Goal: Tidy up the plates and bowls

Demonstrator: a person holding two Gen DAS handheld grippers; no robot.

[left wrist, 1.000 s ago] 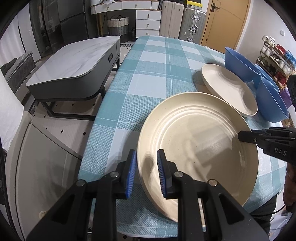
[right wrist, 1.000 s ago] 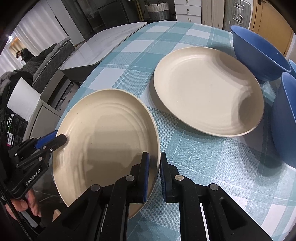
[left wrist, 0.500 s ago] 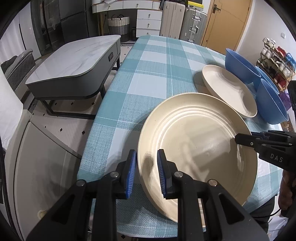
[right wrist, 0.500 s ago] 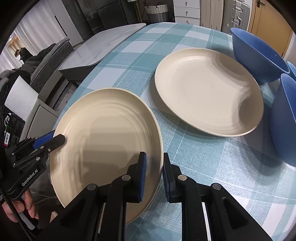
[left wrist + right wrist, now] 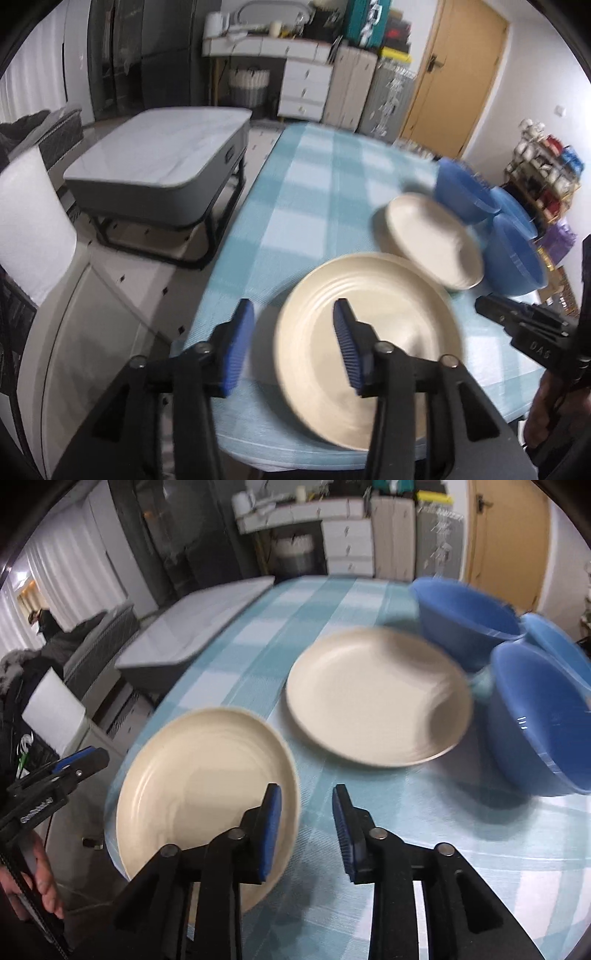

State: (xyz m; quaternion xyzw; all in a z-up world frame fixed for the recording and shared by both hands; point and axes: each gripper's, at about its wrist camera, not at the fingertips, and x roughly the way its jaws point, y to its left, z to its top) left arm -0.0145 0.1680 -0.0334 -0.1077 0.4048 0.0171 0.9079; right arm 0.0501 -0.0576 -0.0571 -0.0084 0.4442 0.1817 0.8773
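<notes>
I'm spreading both the left gripper [image 5: 291,338] and right gripper [image 5: 306,825] wide, releasing the near plate [image 5: 369,343], probably resting on the worktop [image 5: 314,192].

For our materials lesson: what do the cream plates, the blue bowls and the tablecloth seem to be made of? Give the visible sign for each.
Near plate and far plate: matte cream, faint specks, soft sheen; probably plastic or fibre composite, possibly ceramic.
Blue bowls: thin rims, small glossy highlight; likely plastic.
Tablecloth: teal check with a fine weave texture; woven fabric, or vinyl printed to look so.
</notes>
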